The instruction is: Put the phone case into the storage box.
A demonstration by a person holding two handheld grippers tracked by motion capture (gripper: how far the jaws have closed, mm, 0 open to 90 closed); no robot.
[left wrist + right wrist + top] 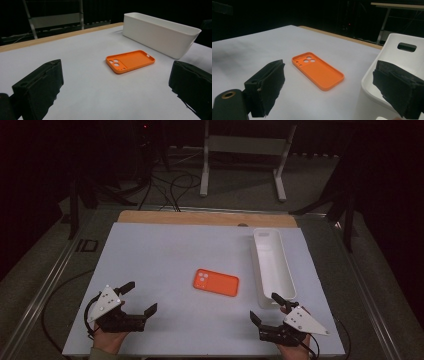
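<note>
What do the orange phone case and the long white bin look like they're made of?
Orange phone case: probably soft matte plastic or silicone, going by its thin raised rim, dull even colour and moulded camera holes. White bin: looks like rigid moulded plastic with a smooth satin finish, thin walls, rounded corners and a cut-out handle slot.

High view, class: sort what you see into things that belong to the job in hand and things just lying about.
Belonging to the job:
orange phone case, lying open side up
white bin, to its right
left gripper, open
right gripper, open

Just lying about:
white metal stand beyond the table
black cables on the floor
</note>
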